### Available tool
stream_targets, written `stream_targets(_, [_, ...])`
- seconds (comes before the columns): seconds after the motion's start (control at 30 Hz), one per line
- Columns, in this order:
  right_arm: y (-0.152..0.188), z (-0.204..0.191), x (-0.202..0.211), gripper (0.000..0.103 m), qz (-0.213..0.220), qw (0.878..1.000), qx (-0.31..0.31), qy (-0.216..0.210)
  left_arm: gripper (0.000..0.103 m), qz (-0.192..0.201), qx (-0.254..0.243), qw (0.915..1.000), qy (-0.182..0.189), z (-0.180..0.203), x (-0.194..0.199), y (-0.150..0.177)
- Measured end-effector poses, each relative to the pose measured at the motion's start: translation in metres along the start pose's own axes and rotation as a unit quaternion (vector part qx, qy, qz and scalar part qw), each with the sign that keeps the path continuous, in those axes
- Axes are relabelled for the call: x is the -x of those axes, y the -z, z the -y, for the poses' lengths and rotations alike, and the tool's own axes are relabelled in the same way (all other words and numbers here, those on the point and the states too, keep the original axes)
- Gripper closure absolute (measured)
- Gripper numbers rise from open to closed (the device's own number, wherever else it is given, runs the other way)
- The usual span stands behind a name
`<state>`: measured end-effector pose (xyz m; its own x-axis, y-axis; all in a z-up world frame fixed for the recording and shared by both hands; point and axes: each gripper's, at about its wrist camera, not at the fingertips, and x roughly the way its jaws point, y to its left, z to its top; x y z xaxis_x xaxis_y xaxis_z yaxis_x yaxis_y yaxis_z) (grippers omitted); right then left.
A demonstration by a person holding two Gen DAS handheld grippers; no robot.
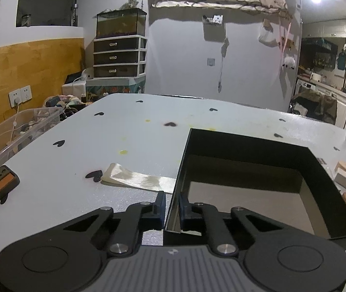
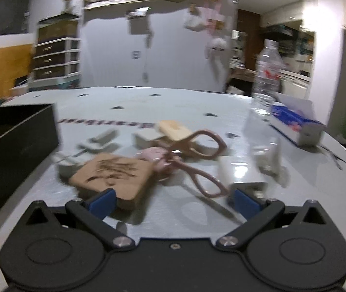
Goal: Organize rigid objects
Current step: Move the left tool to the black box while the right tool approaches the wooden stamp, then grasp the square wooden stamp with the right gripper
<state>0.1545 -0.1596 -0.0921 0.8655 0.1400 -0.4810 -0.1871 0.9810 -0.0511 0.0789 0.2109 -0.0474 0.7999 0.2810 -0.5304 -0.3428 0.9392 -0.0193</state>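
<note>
A black open-topped box (image 1: 258, 160) sits on a white bench (image 1: 100, 133) printed with small black hearts, its left wall clamped between the blue pads of the left hand-held gripper (image 1: 171, 209): one pad presses the outside of the wall, the other the inside, at the corner nearest the camera. The box interior shows a bare grey floor. Just left of the box, a glossy cream-coloured strip (image 1: 136, 178) lies flat on the bench, its right end meeting the box wall ahead of the outer pad.

In the blurred right wrist view, the right hand-held gripper (image 2: 173, 200) hangs released over a cluster of small items, its blue pads spread wide and gripping nothing. Between and just beyond the pads lie a tan wooden plaque (image 2: 112, 172) with dark markings, nearest the left pad, and pinkish-brown scissors (image 2: 197, 160), whose handle loops reach toward the right pad. A pink rounded object (image 2: 156, 157) rests between plaque and scissors. Farther back are several small grey-white blocks (image 2: 100, 138) and a pale wooden piece (image 2: 173, 127). The same black box stands at the left edge of this view, well apart from the open pads. A clear water bottle (image 2: 268, 73) and a blue-and-white carton (image 2: 294, 121) stand toward the bench's far right.
</note>
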Motion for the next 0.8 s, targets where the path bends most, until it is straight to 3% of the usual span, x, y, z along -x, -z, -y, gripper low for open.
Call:
stream_targets(0.13, [-0.002, 0.021, -0.002, 0.0, -0.008, 0.999, -0.04, 0.034, 0.094, -0.004, -0.006, 1.0, 0.001, 0.002, -0.002, -0.001])
stream_targets(0.3, [-0.008, 0.02, 0.013, 0.0, 0.005, 0.996, -0.077, -0.033, 0.095, -0.013, -0.011, 0.9998, 0.005, 0.002, -0.002, -0.005])
stream_targets(0.53, [-0.029, -0.025, -0.001, 0.007, -0.006, 0.992, -0.017, -0.122, 0.098, -0.025, -0.022, 0.9993, 0.019, 0.001, -0.001, -0.011])
stream_targets(0.8, [-0.042, -0.043, -0.046, 0.017, -0.058, 0.99, 0.041, -0.125, 0.101, -0.031, -0.025, 0.9985, 0.037, 0.002, -0.002, -0.012])
